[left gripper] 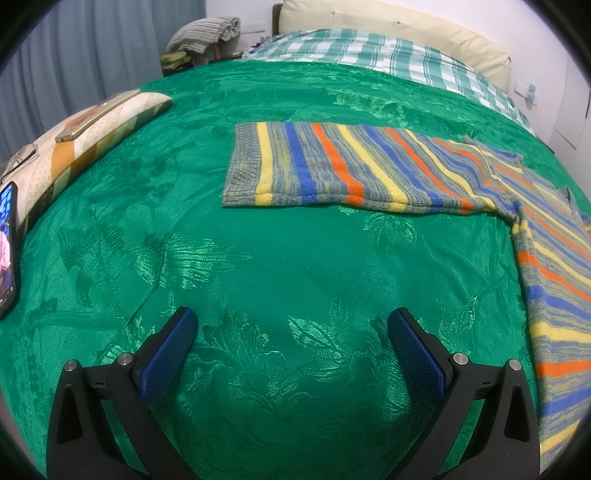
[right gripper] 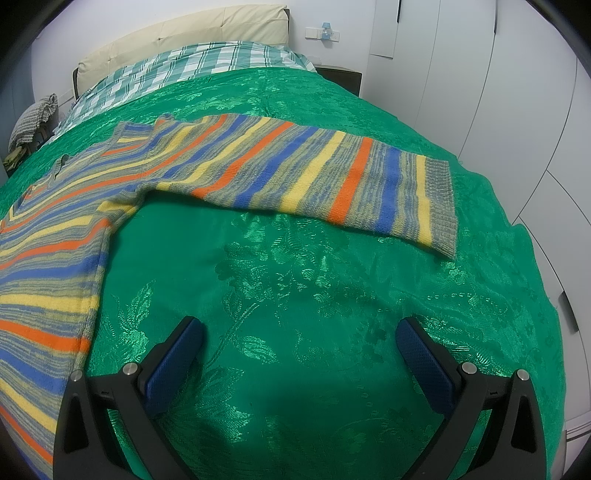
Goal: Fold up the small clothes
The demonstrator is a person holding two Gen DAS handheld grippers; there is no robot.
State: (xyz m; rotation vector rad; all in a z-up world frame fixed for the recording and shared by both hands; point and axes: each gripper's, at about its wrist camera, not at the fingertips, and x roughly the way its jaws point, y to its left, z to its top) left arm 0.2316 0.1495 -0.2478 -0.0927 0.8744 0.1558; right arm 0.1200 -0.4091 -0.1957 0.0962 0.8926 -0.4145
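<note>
A striped knit sweater [left gripper: 369, 170] in grey, blue, yellow and orange lies flat on the green bedspread [left gripper: 258, 266]. In the left wrist view one sleeve stretches left across the bed and the body runs down the right edge. My left gripper [left gripper: 291, 325] is open and empty, above bare bedspread, short of the sleeve. In the right wrist view the other sleeve [right gripper: 332, 177] stretches right, and the body [right gripper: 48, 266] lies at the left. My right gripper [right gripper: 299, 332] is open and empty, above the bedspread [right gripper: 295, 280] between body and sleeve cuff.
A patterned pillow [left gripper: 92, 129] with a flat object on it lies at the left edge, beside a phone [left gripper: 7, 243]. A checked sheet [left gripper: 369, 51] and cream headboard [left gripper: 388, 26] are at the far end. White wardrobe doors [right gripper: 517, 92] stand to the right.
</note>
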